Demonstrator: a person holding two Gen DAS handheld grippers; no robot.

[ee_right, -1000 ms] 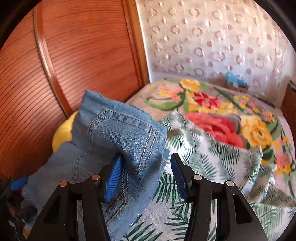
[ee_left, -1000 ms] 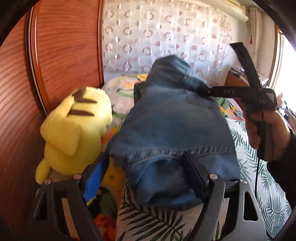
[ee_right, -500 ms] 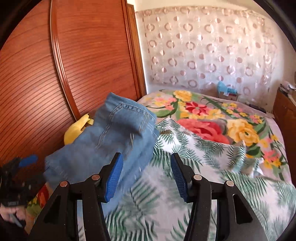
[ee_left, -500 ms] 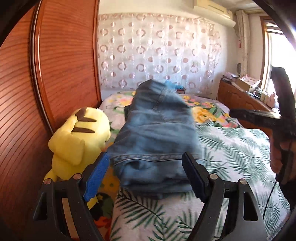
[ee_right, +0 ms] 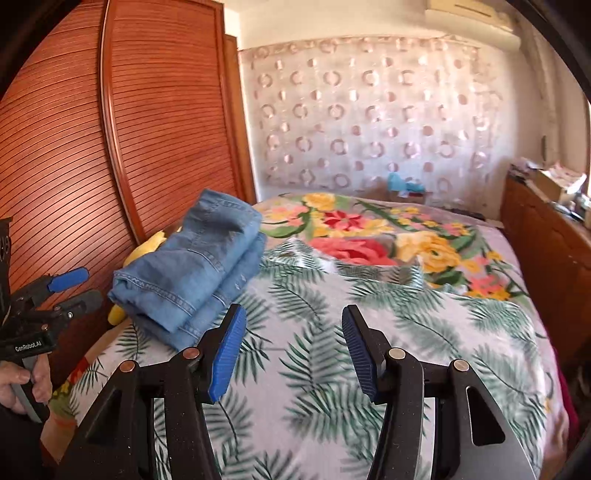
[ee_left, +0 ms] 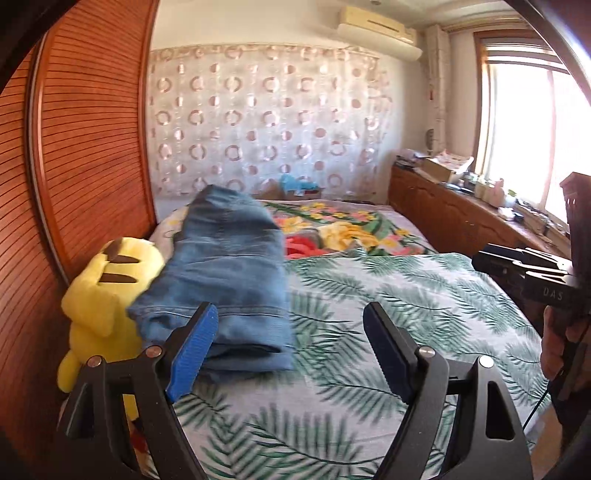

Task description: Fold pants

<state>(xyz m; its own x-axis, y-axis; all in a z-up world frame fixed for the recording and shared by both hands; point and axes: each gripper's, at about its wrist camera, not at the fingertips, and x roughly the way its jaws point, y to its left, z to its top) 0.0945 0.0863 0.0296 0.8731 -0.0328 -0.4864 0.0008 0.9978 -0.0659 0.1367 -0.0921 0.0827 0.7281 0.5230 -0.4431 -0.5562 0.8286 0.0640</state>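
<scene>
We see the left gripper [ee_left: 290, 345] with jaws spread wide and nothing between them; they have just been opening a bit further. The folded jeans [ee_left: 225, 273] lie on the bed just ahead and left of it, its left blue pad [ee_left: 192, 354] overlapping their near edge in view, contact unclear. The right gripper [ee_right: 291, 354] is also released, jaws apart over bare bedspread, the jeans [ee_right: 199, 273] ahead to its left and clear of the pads.

Right past the jeans on their far left sits a yellow plush toy [ee_left: 107, 295], against the slatted wooden wardrobe door [ee_left: 85, 155]. Under both grippers we get a palm-leaf sheet [ee_left: 388, 295]; further ahead a floral blanket [ee_right: 369, 236] covers the rest of the bed. Beyond it hangs a sheer curtain [ee_left: 266, 125] with ring pattern, an air conditioner [ee_left: 380, 27] above. To the right of the left gripper runs a low wooden cabinet [ee_left: 450, 214] under a bright window [ee_left: 524, 122], cluttered on top.

Writing: "DAS" on the right tool's body [ee_left: 554, 293] seen from the left camera; "GenRobot.AI" on the left tool [ee_right: 27, 345] seen from the right camera, a hand [ee_right: 22, 380] on its handle.
</scene>
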